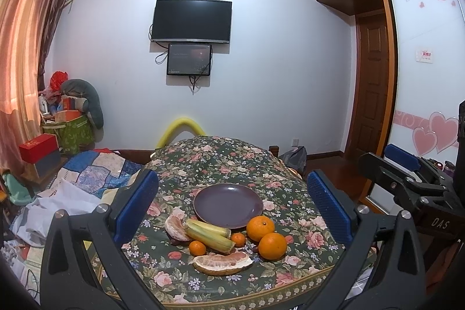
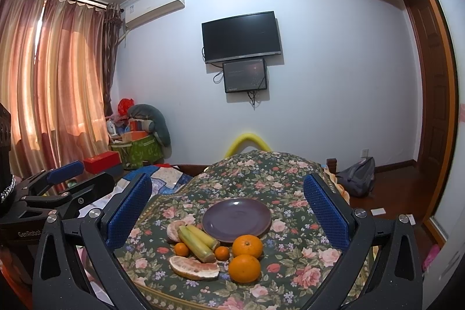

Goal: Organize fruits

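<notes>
I hold my left tongs (image 1: 231, 208) and my right tongs (image 2: 227, 211) side by side above the near edge of the flowered surface (image 1: 203, 161), both spread wide with nothing between their blue pads (image 1: 136, 202).

The purple plate (image 1: 228, 205) sits bare in the middle. The fruit lies just in front of it: two sugarcane pieces (image 1: 210, 234) lie side by side, touching, their long axes running from far left to near right, the far ends beside the plate rim. A peeled citrus half (image 1: 175, 227) rests at their left. The pomelo wedge (image 1: 222, 263) lies nearest me, long axis left to right, cut flesh up. Two big oranges (image 1: 272, 245) sit at the right, touching, and two small tangerines (image 1: 197, 248) flank the cane.
</notes>
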Available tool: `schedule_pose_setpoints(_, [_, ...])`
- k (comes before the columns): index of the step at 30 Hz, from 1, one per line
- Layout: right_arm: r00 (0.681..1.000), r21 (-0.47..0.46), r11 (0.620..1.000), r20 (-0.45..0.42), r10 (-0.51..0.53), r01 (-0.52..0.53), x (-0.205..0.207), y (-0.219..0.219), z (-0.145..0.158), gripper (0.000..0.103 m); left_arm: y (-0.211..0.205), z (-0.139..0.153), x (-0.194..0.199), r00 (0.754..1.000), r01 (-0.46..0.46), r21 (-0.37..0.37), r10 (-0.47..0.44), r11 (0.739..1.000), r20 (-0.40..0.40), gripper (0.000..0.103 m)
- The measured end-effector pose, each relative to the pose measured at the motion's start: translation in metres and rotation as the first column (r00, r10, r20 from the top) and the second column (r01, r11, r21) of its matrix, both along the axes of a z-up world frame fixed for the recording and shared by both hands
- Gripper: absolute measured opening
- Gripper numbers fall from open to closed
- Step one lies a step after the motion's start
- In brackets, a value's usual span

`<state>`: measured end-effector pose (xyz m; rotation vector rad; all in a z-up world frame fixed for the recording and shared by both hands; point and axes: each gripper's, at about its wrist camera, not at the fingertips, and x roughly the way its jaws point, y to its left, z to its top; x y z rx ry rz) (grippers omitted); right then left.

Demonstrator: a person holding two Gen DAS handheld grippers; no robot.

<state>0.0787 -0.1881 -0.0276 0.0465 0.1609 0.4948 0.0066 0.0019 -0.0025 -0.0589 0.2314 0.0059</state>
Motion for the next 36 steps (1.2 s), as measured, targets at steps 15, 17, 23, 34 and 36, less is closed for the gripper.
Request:
schedule_pose_setpoints(15, [1.000,0.003,1.000,0.006,0.001,-0.001,-0.0020,-0.0007,-0.0022,0.103,-0.0001,-0.0007,-0.0009,1.000,0.001,-0.004,-0.001,1.000,0.001,0.103])
schedule_pose_setpoints(17, [1.000,0.003,1.000,0.007,0.000,0.000,-0.0022,-0.0006,-0.0023,0.103,0.0001,-0.0007,-0.0010,1.000,0.001,-0.005,-0.001,1.000,0.001,0.103])
schedule_pose_setpoints(23, [1.000,0.003,1.000,0.007,0.001,-0.001,-0.0027,-0.0004,-0.0020,0.103,0.0003,-0.0023,-0.0008,1.000,0.003,-0.002,-0.003,1.000,-0.001,0.103])
schedule_pose_setpoints(34, [1.000,0.005,1.000,0.010,0.001,-0.001,-0.0038,-0.0015,-0.0014,0.103,-0.0019,-0.0045,0.0005,1.000,0.000,0.007,0.000,1.000,-0.002,0.103])
schedule_pose_setpoints(36, [1.000,0.003,1.000,0.010,0.000,0.000,-0.0038,-0.0013,-0.0016,0.103,-0.0019,-0.0043,0.0011,1.000,0.000,0.008,0.000,1.000,-0.002,0.103])
